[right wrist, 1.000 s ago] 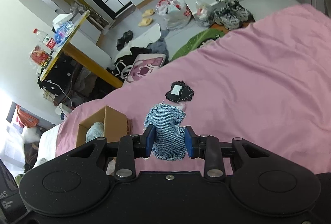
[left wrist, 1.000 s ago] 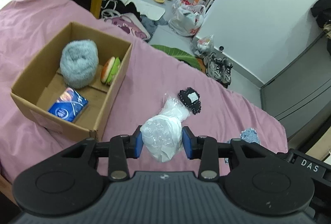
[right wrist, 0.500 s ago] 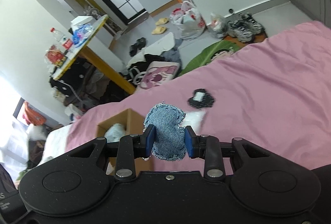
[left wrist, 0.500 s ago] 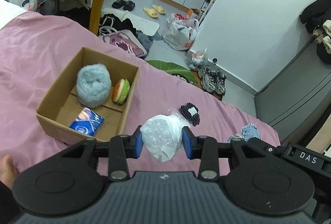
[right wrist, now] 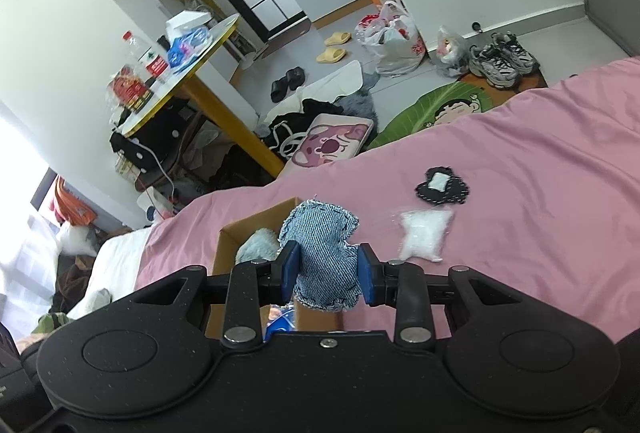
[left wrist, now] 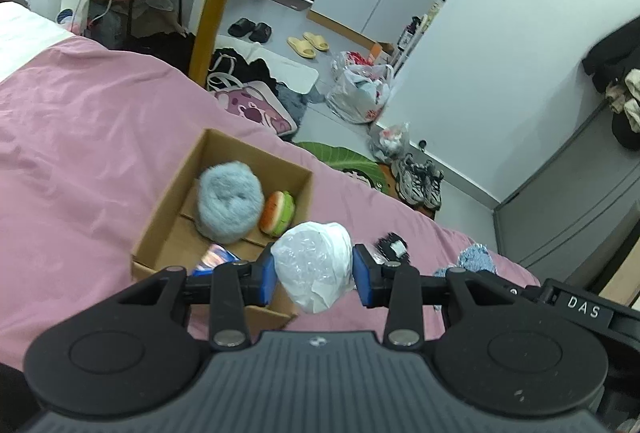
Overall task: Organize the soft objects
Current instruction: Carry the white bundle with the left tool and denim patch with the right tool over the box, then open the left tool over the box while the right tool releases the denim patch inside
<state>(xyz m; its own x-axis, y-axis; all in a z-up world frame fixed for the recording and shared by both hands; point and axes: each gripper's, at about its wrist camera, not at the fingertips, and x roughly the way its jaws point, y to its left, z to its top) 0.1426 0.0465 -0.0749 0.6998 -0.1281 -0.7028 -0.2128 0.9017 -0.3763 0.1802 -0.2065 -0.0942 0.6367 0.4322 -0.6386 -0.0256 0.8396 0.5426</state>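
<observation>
Cardboard box (left wrist: pixel 168 221) on the pink bedspread (left wrist: pixel 80 137) at left holds a fluffy grey-blue ball (left wrist: pixel 230 205), a burger-shaped plush (left wrist: pixel 278 213) and a blue packet (left wrist: pixel 214 259). Left gripper (left wrist: pixel 314 269) is clamped on a crinkly clear-white plastic pouch (left wrist: pixel 316 265), lifted over the box's near right corner. Right gripper (right wrist: pixel 326 269) pinches a frayed blue denim pad (right wrist: pixel 324 253) near the box; black patch (right wrist: pixel 442 187) and another clear pouch (right wrist: pixel 424 239) lie on the bedspread further right.
</observation>
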